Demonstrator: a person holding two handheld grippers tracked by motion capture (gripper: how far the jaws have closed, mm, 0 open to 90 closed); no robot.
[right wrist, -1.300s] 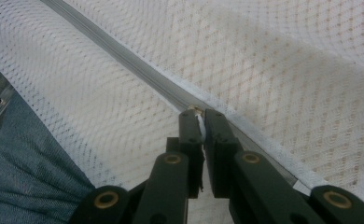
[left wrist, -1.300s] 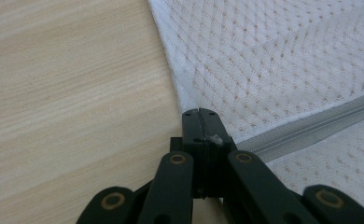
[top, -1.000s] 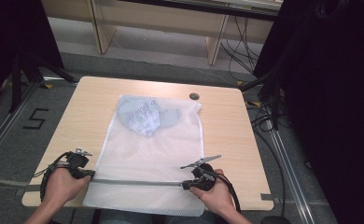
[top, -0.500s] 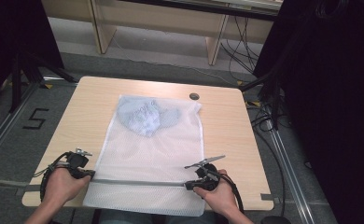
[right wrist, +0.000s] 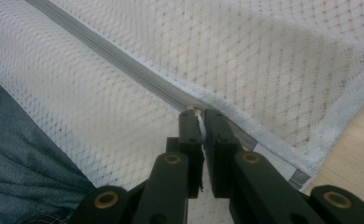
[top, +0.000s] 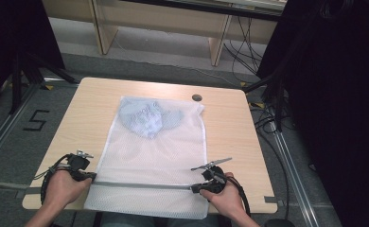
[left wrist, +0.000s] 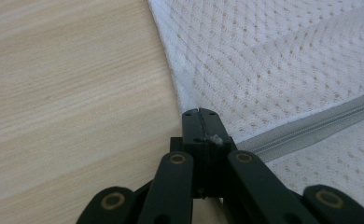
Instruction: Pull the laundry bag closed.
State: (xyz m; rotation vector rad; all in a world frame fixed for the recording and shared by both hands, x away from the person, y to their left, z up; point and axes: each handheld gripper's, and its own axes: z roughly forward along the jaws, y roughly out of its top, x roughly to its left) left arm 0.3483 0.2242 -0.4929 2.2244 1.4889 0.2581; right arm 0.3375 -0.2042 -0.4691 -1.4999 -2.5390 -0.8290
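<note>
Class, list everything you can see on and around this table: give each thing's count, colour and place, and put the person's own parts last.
Table: one, light wood, centre.
Mesh bag: one, white, flat on the table, near edge overhanging.
Zip: one, grey, across the bag's near end.
Garment: one, pale blue, inside the bag's far end.
Disc: one, dark, far table edge.
Number 5: one, black, floor at left.
Left claw: one, black, shut on the bag's edge.
Right claw: one, black, shut at the zip's pull.

1. We see the mesh bag (top: 154, 156) as white, matt, open-weave cloth.
2. Its zipper (left wrist: 311, 128), at 6 o'clock, is grey woven tape.
3. The tabletop (top: 92, 109) looks like pale, smooth wood grain.
4. Both grippers' jaws are matt black plastic.
</note>
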